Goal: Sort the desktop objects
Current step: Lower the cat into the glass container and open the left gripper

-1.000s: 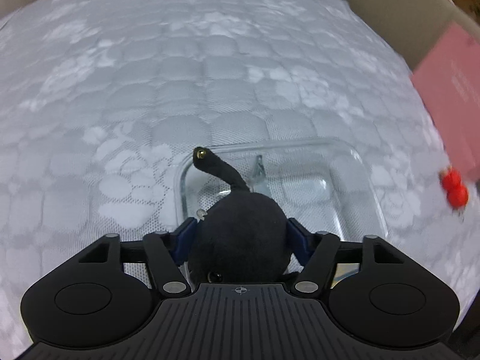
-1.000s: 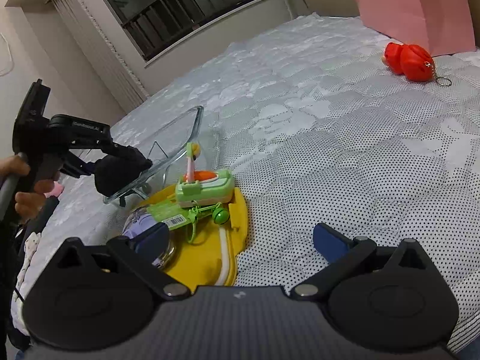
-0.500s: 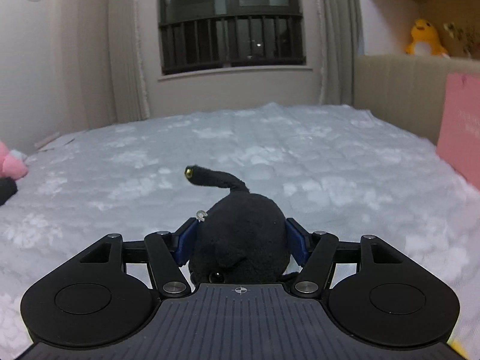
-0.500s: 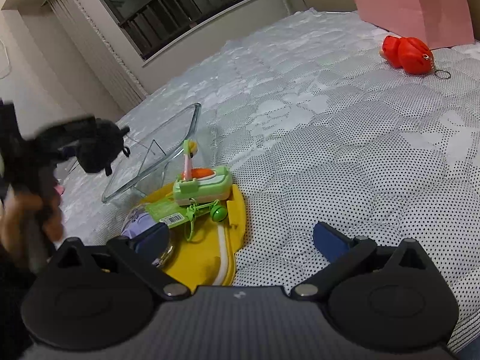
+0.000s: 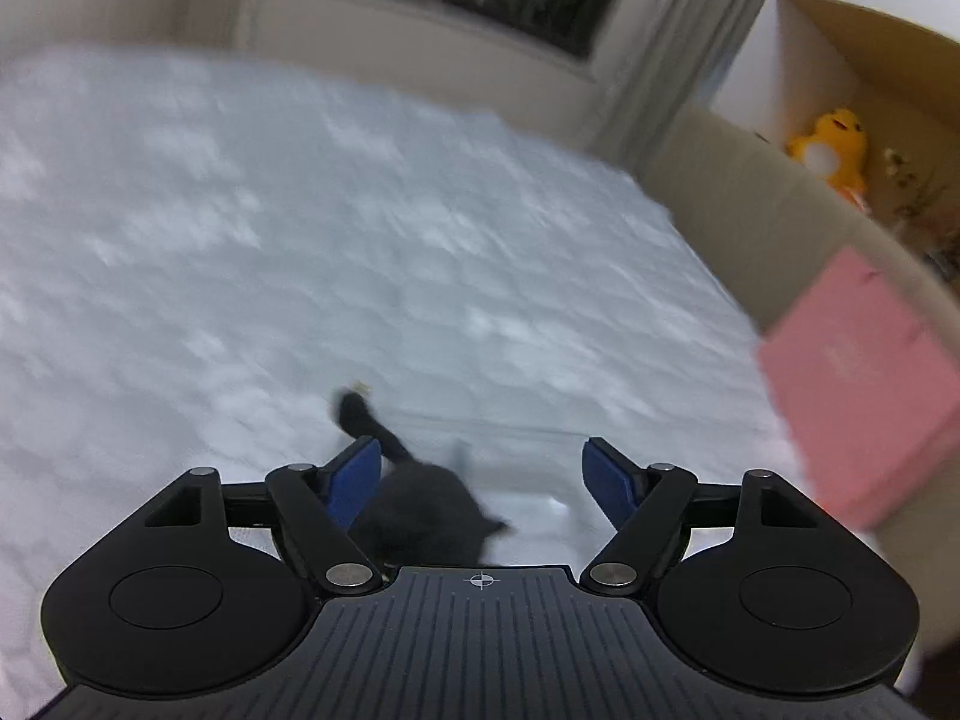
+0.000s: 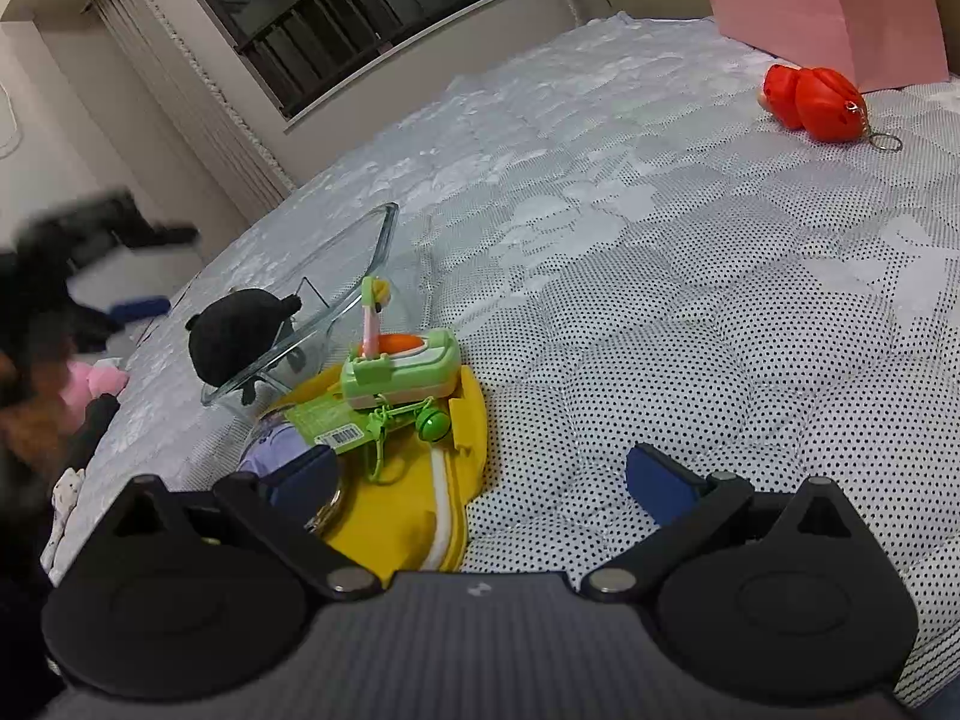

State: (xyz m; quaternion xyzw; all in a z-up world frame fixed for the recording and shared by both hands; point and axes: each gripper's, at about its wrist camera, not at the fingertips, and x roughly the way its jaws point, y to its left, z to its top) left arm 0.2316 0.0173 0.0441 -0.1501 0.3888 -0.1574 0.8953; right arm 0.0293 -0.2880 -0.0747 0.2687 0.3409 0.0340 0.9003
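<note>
A black plush toy [image 6: 237, 330] lies in the clear glass dish [image 6: 360, 276] on the quilted bed. In the blurred left wrist view the plush [image 5: 420, 510] sits below my open left gripper [image 5: 480, 474], free of the pads. My left gripper [image 6: 102, 228] shows as a blur above and left of the dish. My right gripper [image 6: 480, 480] is open and empty, low over a yellow tray [image 6: 420, 504] holding a green toy [image 6: 402, 372], a green bell [image 6: 432, 423] and a purple item [image 6: 276, 444].
A red plush keychain [image 6: 810, 96] lies at the far right by a pink box [image 6: 828, 0], which also shows in the left wrist view [image 5: 864, 384]. A pink toy [image 6: 96, 381] lies left of the dish. A yellow duck plush [image 5: 831, 144] sits on a shelf.
My left gripper opened and let go of the black plush, which now lies in the glass dish. The left gripper lifted up and away. The right gripper stayed put.
</note>
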